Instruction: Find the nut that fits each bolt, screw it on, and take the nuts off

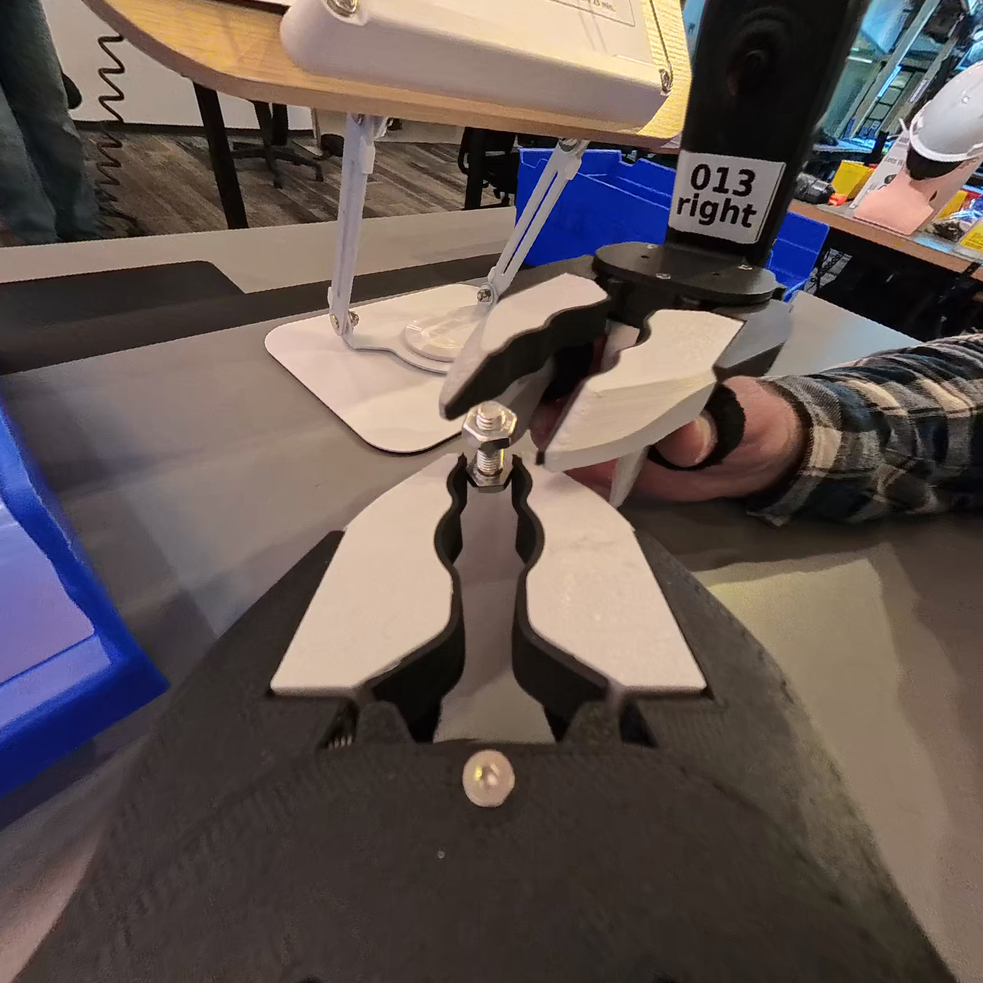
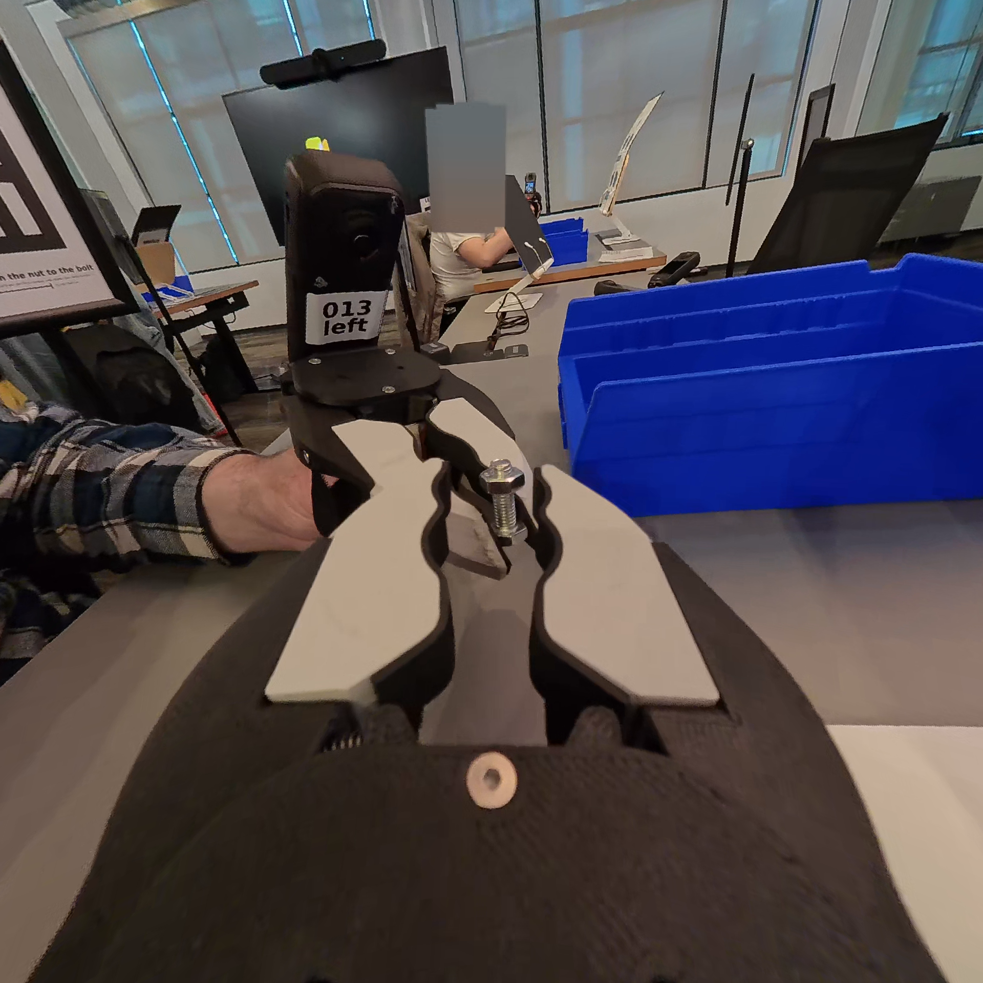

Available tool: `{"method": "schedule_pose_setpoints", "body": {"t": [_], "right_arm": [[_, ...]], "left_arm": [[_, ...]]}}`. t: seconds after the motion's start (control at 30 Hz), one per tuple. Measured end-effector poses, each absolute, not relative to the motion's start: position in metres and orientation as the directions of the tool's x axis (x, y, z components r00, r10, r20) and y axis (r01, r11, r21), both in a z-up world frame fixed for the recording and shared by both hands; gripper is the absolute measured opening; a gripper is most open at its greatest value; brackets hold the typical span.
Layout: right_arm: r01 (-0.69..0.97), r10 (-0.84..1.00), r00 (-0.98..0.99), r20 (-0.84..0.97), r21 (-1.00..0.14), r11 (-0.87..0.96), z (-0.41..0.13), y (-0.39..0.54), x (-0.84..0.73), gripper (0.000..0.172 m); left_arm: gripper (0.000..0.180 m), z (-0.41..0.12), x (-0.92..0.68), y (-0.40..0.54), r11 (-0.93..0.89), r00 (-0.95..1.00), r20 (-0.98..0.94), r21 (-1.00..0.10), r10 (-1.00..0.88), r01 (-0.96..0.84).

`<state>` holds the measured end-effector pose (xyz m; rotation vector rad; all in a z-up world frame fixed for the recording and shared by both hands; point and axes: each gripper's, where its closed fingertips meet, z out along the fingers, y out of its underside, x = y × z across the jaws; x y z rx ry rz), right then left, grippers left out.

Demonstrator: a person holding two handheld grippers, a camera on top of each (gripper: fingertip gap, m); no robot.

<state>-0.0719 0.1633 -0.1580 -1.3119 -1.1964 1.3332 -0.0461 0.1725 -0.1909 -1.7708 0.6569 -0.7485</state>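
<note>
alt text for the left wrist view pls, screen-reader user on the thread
The left gripper pinches the hex head of an upright silver bolt, with a nut threaded near its top. The right gripper, open, flanks the nut from above without gripping it, over a grey table.

Grey table w/ blue bins, white stand base

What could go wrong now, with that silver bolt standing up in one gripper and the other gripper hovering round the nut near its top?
The left gripper pinches the silver threaded bolt only by its hex head, at the very fingertips; a sideways push might tip it out.

The right gripper looks open around the silver hex nut; closing off-centre could knock the bolt askew.

A spun-off nut might drop and roll across the grey table.
</note>
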Motion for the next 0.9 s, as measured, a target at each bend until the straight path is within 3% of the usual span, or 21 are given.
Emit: {"method": "schedule_pose_setpoints", "body": {"t": [0.13,0.37,0.47,0.57,0.6,0.67,0.77,0.9], "right_arm": [[0.041,0.987,-0.057,-0.152,-0.988,-0.15,-0.16,0.162,-0.072,0.016],[0.01,0.989,-0.043,-0.141,-0.99,-0.14,-0.152,0.163,-0.069,0.016],[-0.044,0.993,0.009,-0.116,-0.992,-0.115,-0.132,0.167,-0.057,0.016],[-0.07,0.997,0.057,-0.054,-0.996,-0.05,-0.099,0.16,-0.029,0.016],[-0.076,0.995,0.093,-0.035,-0.997,-0.028,-0.087,0.16,-0.014,0.016],[-0.082,0.98,0.198,-0.003,-0.997,0.014,-0.062,0.164,0.027,0.015],[-0.049,0.887,0.457,0.062,-0.994,0.095,-0.023,0.186,0.119,0.015],[0.118,0.615,0.779,0.119,-0.992,0.042,-0.025,0.237,0.263,0.015]], "left_arm": [[0.015,-0.192,-0.043,0.17,-0.287,0.642,0.159,-0.953,-0.75,-0.099],[0.017,-0.183,-0.041,0.168,-0.253,0.629,0.156,-0.965,-0.762,-0.066],[0.062,-0.173,-0.043,0.168,-0.219,0.641,0.135,-0.974,-0.756,-0.053],[0.064,-0.167,-0.043,0.165,-0.196,0.631,0.123,-0.979,-0.766,-0.048],[0.054,-0.168,-0.043,0.164,-0.186,0.629,0.107,-0.981,-0.77,-0.06],[0.0,-0.171,-0.038,0.158,-0.16,0.598,0.074,-0.983,-0.798,-0.092],[0.0,-0.182,-0.032,0.156,-0.195,0.583,0.079,-0.971,-0.808,-0.139],[0.0,-0.178,-0.028,0.153,-0.2,0.573,0.096,-0.972,-0.814,-0.121]]}}
